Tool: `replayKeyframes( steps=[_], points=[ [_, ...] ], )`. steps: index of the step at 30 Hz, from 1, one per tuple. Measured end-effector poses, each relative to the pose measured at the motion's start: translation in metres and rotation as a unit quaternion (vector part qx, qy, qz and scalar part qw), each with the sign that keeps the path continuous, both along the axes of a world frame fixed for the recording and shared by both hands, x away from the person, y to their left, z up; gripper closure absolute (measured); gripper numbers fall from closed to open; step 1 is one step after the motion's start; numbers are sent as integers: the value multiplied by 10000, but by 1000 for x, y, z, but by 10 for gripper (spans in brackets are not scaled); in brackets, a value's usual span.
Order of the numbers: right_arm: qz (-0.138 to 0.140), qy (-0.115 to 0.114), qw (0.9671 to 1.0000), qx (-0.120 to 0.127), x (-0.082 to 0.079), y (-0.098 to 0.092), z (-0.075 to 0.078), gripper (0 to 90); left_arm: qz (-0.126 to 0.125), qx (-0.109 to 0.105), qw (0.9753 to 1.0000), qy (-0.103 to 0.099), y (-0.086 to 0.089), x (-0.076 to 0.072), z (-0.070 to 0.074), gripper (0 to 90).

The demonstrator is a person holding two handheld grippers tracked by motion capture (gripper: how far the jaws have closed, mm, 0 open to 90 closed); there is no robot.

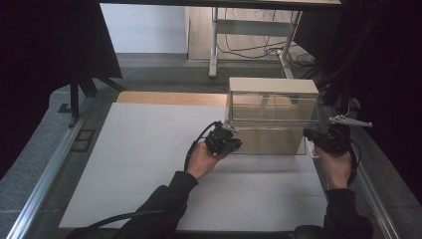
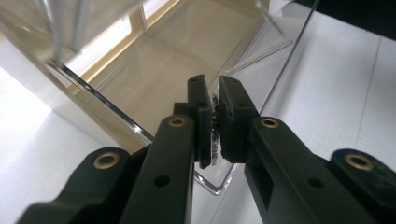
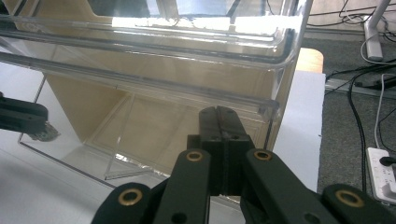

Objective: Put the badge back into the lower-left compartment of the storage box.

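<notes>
A clear plastic box (image 1: pixel 272 107) with a pale beige top stands at the right of the white mat (image 1: pixel 149 159). Its clear front panel (image 3: pixel 93 154) tilts outward near the bottom. My left gripper (image 1: pixel 235 142) is at the box's front left corner. In the left gripper view its jaws (image 2: pixel 215 98) are closed on the panel's clear edge (image 2: pixel 116 112), with a thin gap between them showing rough grey pads. My right gripper (image 1: pixel 312 135) is at the front right corner. Its jaws (image 3: pixel 219 116) are pressed together with nothing between them, just before the box (image 3: pixel 154 56). The left gripper (image 3: pixel 42 131) also shows at the panel's far edge.
A strip of wooden tabletop (image 1: pixel 164 97) shows behind the mat. A metal rail (image 1: pixel 45 174) runs along the left side. Beyond the table stand desk legs (image 1: pixel 214 45) and floor cables (image 1: pixel 259 50). A white power strip (image 3: pixel 383 170) lies on the grey floor to the right.
</notes>
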State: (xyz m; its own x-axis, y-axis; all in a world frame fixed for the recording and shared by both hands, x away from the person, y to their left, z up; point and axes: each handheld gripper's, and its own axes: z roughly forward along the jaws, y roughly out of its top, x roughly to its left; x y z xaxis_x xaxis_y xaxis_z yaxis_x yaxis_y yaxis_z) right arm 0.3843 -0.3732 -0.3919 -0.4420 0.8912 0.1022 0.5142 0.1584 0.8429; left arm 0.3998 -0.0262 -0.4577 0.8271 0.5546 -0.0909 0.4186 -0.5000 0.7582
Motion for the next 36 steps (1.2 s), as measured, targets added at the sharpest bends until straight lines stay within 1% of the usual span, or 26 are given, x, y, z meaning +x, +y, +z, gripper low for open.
replayKeyframes(
  steps=[1,2,3,4,7,9,12,13,14,15,16,19,22,23,26,30,32,34,36],
  points=[
    [0,2,10000,-2,0,0,0,898,-21,-49,10000,8,1,1,-1,821],
    [1,1,10000,-4,0,0,0,898,-17,-127,9999,67,1,2,-2,814],
    [3,2,10000,2,0,0,0,898,-1,-147,9998,110,2,3,-2,810],
    [2,1,10000,1,0,0,0,898,-4,-157,9998,132,3,4,-2,803],
    [-1,2,10000,0,0,0,0,898,-26,-132,9998,142,3,4,-2,744],
    [-1,4,10000,2,0,0,0,898,-47,-122,9998,120,4,3,0,728],
    [-1,3,10000,2,0,0,0,898,-76,-133,9998,146,5,2,2,693],
    [-1,9,10000,-4,0,0,0,898,-65,-120,9998,135,5,1,2,661],
    [-1,9,10000,-4,0,0,0,898,-83,-114,9998,155,6,0,3,661],
    [-1,9,10000,-3,0,0,0,898,-92,-127,9997,184,7,-2,4,620],
    [-1,9,10000,-3,0,0,0,898,-102,-135,9997,192,9,-3,5,620],
    [-1,10,10000,-6,0,0,0,898,-137,-104,9996,204,14,-6,9,568],
    [-4,10,10000,-14,0,0,0,898,-181,-179,9994,235,21,-11,13,508],
    [-3,4,10000,-7,0,0,0,898,-178,-161,9994,247,23,-12,15,490],
    [-8,4,10000,-16,0,0,0,898,-242,-192,9993,224,31,-17,17,428],
    [-11,4,10000,-13,0,0,0,898,-278,-153,9993,217,40,-24,21,347],
    [-11,4,10000,-14,0,0,0,898,-253,-141,9994,198,44,-27,23,313],
    [-12,4,10000,-12,0,0,0,898,-237,-116,9994,238,47,-30,24,269],
    [-12,9,10000,-14,0,0,0,898,-249,-140,9993,255,50,-33,25,238]
  ],
)
